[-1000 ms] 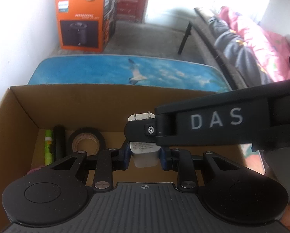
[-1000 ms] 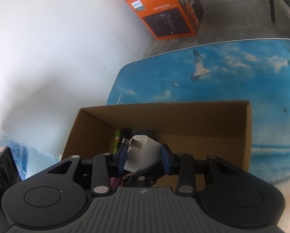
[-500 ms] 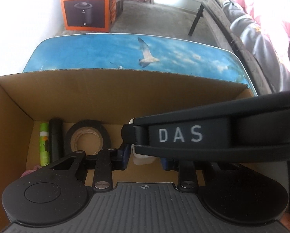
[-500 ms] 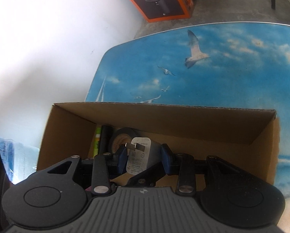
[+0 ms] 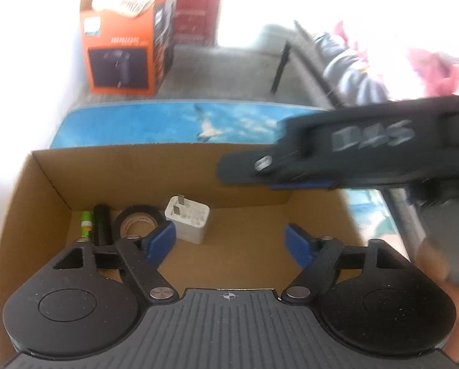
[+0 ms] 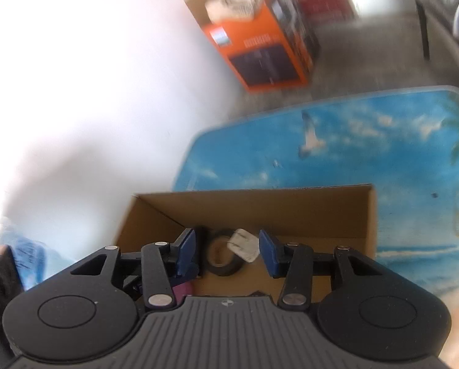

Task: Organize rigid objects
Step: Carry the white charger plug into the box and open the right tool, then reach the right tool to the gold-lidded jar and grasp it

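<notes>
Charger (image 5: 189, 222) lay in the box (image 5: 45, 184) — both the left gripper (image 5: 229, 243) and right gripper (image 6: 227, 253) had just opened, holding nothing. One bump from the rising tongs could tip it onto the tape (image 5: 137, 220).

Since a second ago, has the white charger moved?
Yes. The charger was up between both hand-held grippers' fingers; it now lies on the box floor beside the tape roll, clear of the left hand-held gripper, whose jaws have just been opening.
</notes>
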A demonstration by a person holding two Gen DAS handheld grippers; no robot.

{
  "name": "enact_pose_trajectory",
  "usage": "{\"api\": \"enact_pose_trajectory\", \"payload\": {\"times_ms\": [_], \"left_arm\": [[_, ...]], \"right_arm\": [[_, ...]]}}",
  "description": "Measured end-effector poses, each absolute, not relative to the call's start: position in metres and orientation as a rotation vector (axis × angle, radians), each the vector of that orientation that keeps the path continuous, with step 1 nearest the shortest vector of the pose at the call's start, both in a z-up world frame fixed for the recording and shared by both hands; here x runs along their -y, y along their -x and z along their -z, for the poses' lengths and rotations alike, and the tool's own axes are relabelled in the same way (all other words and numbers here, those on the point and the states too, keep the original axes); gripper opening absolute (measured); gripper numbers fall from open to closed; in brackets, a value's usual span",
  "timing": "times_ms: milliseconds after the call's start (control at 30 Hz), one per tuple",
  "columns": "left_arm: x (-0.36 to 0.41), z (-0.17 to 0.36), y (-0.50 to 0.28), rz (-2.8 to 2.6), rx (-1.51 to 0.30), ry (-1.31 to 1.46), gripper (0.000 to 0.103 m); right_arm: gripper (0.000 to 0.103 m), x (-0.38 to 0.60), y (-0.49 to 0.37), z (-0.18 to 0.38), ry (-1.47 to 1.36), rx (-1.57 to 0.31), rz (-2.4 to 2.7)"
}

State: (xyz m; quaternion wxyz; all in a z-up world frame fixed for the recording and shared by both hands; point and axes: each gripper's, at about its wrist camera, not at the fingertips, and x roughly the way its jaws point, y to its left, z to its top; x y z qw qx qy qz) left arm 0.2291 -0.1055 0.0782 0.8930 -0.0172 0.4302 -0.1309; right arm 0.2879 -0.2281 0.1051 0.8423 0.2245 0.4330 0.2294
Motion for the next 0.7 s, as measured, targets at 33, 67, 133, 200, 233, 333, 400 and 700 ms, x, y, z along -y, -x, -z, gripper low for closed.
{"api": "enact_pose_trajectory", "payload": {"times_ms": [33,67,133,200,233,333,400,700], "left_arm": [[0.103,-0.082,-0.218,0.289,-0.873,0.035,0.084],[0.1,-0.085,-0.207,0.309,-0.857,0.036,0.085],[0.093,-0.09,-0.183,0.349,-0.829,0.042,0.086],[0.084,-0.096,-0.159,0.396,-0.795,0.045,0.091],[0.081,-0.098,-0.146,0.414,-0.776,0.044,0.095],[0.069,-0.103,-0.108,0.479,-0.714,0.028,0.099],[0.06,-0.101,-0.085,0.529,-0.688,0.021,0.101],[0.05,-0.045,-0.028,0.579,-0.717,-0.038,0.103]], "right_arm": [[0.05,0.234,-0.274,-0.112,-0.49,-0.885,-0.489],[0.05,0.24,-0.26,-0.118,-0.502,-0.858,-0.493],[0.051,0.252,-0.229,-0.13,-0.525,-0.801,-0.498],[0.052,0.262,-0.199,-0.137,-0.543,-0.759,-0.498],[0.053,0.267,-0.184,-0.139,-0.553,-0.739,-0.494],[0.055,0.277,-0.143,-0.141,-0.574,-0.7,-0.484],[0.055,0.28,-0.12,-0.136,-0.576,-0.695,-0.475],[0.055,0.242,-0.071,-0.073,-0.576,-0.784,-0.427]]}}
